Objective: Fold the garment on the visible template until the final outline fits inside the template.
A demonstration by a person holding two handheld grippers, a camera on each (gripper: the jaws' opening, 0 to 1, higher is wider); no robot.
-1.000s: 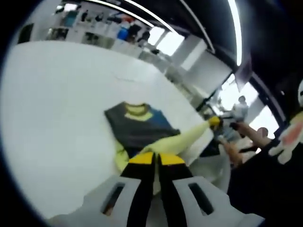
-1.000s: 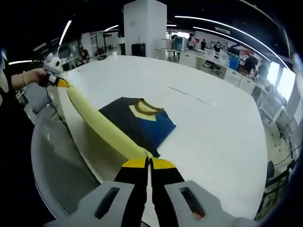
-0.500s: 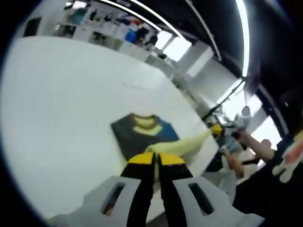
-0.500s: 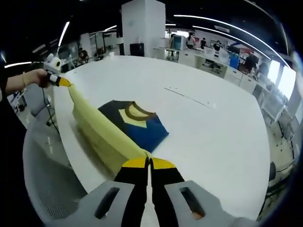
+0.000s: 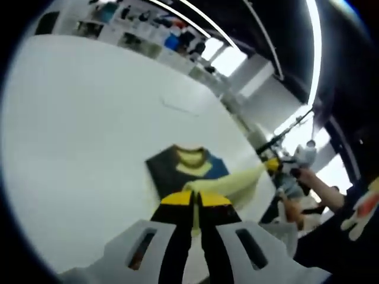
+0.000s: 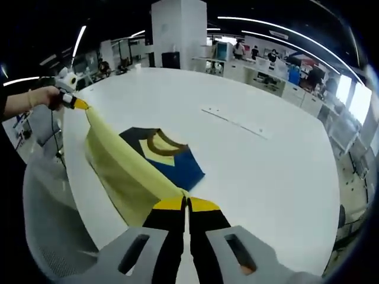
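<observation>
While both pairs of fingers are clamping the garment's yellow hem, the right gripper and left gripper are holding it stretched above the white tabletop, its dark collar end lying flat.

Pale yellow along the lifted edge of the garment; dark grey, blue and a yellow neck panel with an olive-brown collar band on the part lying flat. Plain white on the table around the garment. Yellow tips, black fingers and light grey bodies on the right hand-held gripper and left hand-held gripper.
</observation>
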